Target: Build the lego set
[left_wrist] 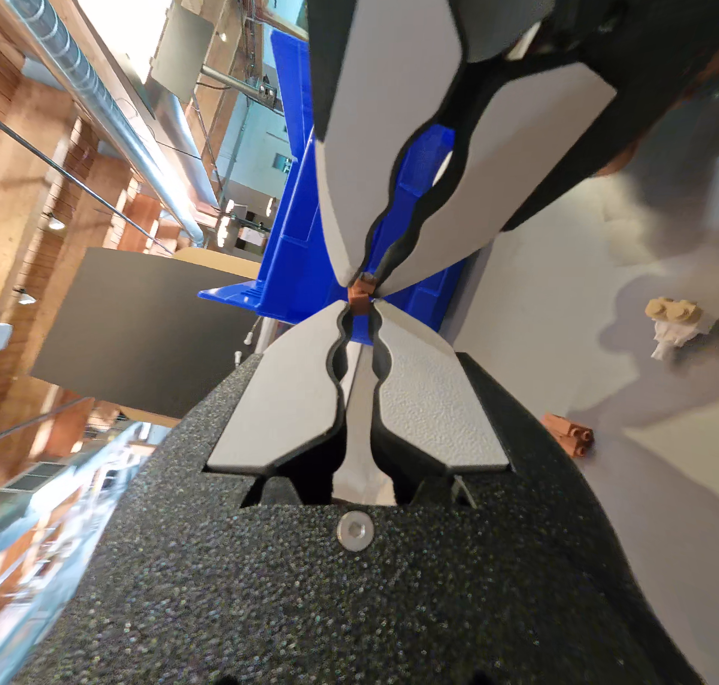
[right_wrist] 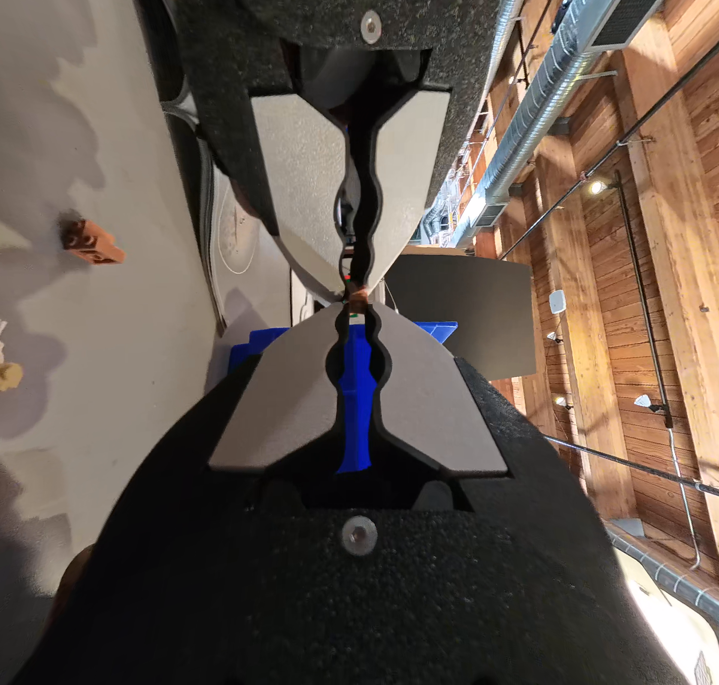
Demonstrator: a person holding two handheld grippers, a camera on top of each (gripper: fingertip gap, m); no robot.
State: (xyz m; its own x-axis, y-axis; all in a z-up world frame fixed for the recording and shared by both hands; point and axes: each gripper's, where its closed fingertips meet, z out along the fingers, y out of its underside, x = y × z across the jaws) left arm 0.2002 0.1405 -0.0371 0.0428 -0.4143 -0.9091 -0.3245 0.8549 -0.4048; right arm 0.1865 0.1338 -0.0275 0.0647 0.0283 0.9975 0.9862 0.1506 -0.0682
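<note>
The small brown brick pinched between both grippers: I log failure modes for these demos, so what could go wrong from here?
1. The left gripper and right gripper hold the small brown brick by fingertips only; pressing or twisting could pop it loose.
2. It is held in the air above the table; if dropped, it might bounce away.
3. The fingertips hide most of the brick, so alignment is hard to check.

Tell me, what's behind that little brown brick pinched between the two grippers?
Behind the brown brick, which the left gripper and right gripper pinch from opposite ends, stands a blue bin on the grey table. The fingers hide much of the bin; its inside cannot be seen.
</note>
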